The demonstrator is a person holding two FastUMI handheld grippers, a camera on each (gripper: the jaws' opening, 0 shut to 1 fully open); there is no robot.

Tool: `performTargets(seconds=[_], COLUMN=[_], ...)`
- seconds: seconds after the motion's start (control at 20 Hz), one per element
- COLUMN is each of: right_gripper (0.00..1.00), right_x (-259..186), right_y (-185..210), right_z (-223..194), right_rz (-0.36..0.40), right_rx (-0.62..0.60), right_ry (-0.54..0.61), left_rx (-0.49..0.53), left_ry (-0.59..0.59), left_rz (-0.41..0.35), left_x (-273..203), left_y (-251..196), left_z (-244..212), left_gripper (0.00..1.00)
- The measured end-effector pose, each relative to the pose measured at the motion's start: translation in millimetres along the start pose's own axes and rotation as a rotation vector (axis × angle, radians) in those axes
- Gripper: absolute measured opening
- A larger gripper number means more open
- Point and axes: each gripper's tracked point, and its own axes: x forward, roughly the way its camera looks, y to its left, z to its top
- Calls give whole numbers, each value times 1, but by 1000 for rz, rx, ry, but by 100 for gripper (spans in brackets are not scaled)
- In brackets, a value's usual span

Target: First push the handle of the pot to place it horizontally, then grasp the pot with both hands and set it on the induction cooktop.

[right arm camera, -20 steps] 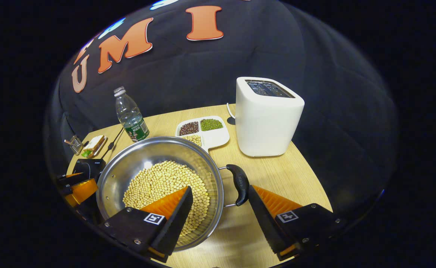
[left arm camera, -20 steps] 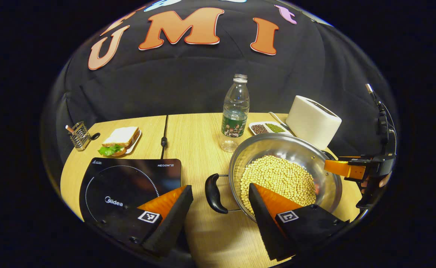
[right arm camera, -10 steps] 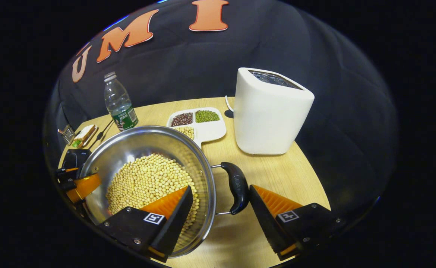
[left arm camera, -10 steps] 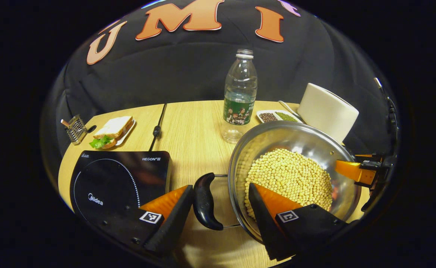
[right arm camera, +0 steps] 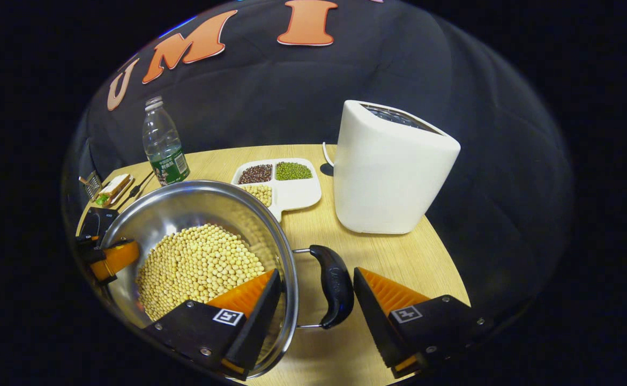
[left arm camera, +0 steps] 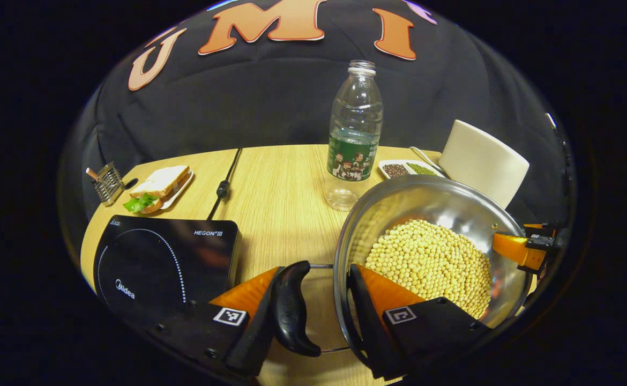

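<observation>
A steel pot (left arm camera: pixel 442 203) of beans sits on the counter (left arm camera: pixel 281 187) beside the cooktop (left arm camera: pixel 158 262). Left tongs (left arm camera: pixel 311 316) and right tongs (right arm camera: pixel 316 313), both open, each straddle a side handle.

Black cloth wall (left arm camera: pixel 270 102) hung rumpled behind everything – pretty dim back there. The table (left arm camera: pixel 281 182) was light wood with a seam (left arm camera: pixel 231 172) down the top, lit warm from above.

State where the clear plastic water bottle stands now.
In the left gripper view, the clear plastic water bottle stands upright on the wooden table, just behind the steel pot.
</observation>
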Motion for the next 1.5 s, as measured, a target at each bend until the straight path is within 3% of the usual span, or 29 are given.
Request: performTargets(seconds=[0.1,0.2,0.3,0.35,0.6,1.05,1.2,1.25,1.5], right_gripper=[76,75,67,71,67,67,63,67,67], right_x=[2,0,-1,-3,-26,-82,-102,-108,-133], right_y=[-1,1,1,1,3,27,48,56,98], right_z=[1,0,-4,-5,0,13,22,26,42], right_rz=[-11,-11,-21,-29,-69,-67,-57,-52,-12], right_rx=[-18,-14,-32,-40,-49,-60,-65,-68,-96], right_ry=[-5,-1,4,9,0,-19,-43,-52,-86], left_rx=[-7,-9,23,22,3,-20,-15,-10,-11], left_ry=[-10,-20,-44,-47,-42,-101,-135,-145,-181], left_rz=[3,3,16,18,6,10,24,32,76], left_x=[1,1,0,-1,-12,-61,-85,-93,-130], left_y=[0,-2,-1,-2,2,29,49,59,106], left_z=[1,1,3,3,3,22,35,38,53], left_gripper=[77,79,76,76,76,72,72,72,75])
